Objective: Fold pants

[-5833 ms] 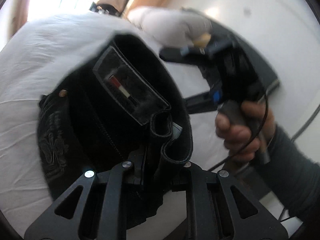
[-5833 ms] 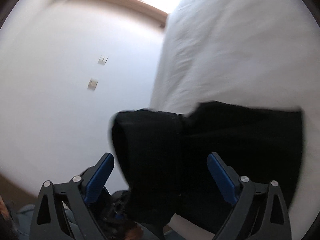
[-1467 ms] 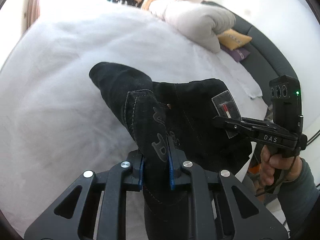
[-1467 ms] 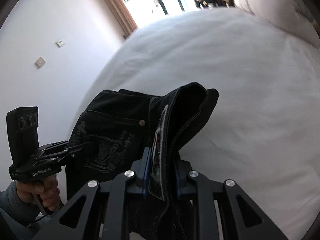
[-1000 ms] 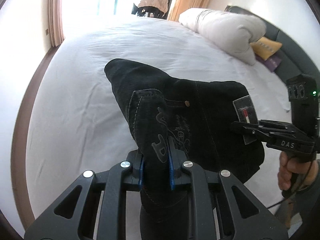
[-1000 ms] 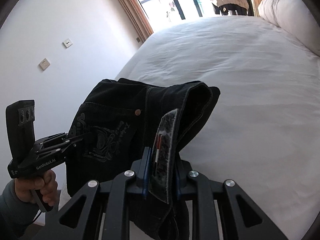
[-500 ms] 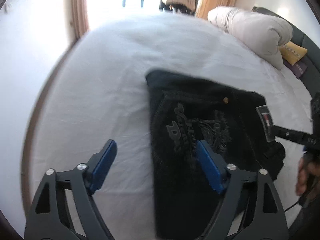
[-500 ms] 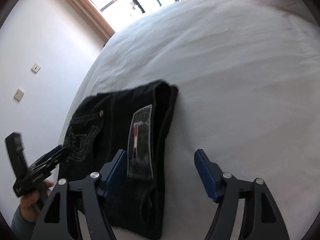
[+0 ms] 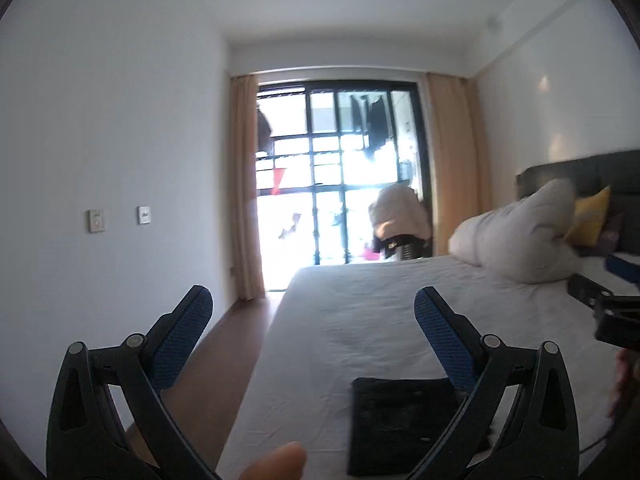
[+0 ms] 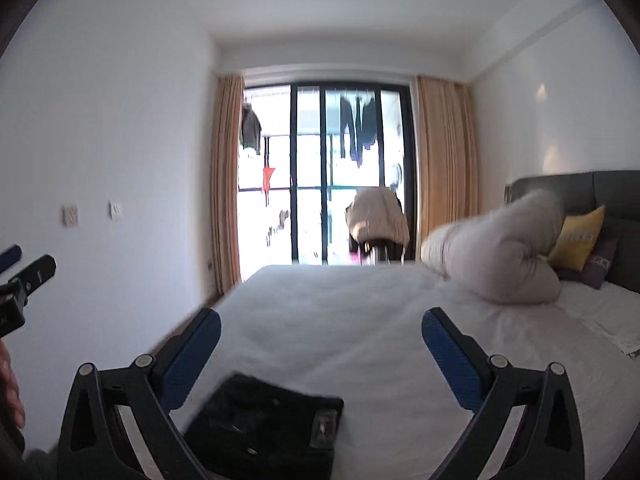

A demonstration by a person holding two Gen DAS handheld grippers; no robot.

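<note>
The left hand-held gripper (image 9: 313, 312) stands spread as wide as it goes, nothing between its blue pads; its jaws have just been opening, and the same goes for the right hand-held gripper (image 10: 321, 332), equally wide and empty. Both point about level across the bed (image 10: 360, 320) toward the window (image 10: 326, 176), which suggests the release is over and the folding is finished, or very nearly.

The pants (image 9: 404, 424) lie below and just ahead of the left hand-held gripper, toward its right finger, as a compact dark rectangle flat on the white sheet near the bed's near edge. From the right hand-held gripper they sit low and to its left, a label patch (image 10: 325, 426) facing up at the bundle's right edge. They look placed near the edge for easy reach (a sensible spot for someone standing at the bedside).

Well beyond both hand-held grippers, to the right, a bunched pale duvet (image 10: 496, 260) rests against a yellow cushion (image 10: 578, 240) and the dark headboard (image 10: 576, 188). A chair draped with a light garment (image 10: 378, 216) stands before the window. Nothing lies between the hand-held grippers and the pants; the sheet around the bundle is bare. A fingertip (image 9: 276, 462) shows at the left view's lower edge.
</note>
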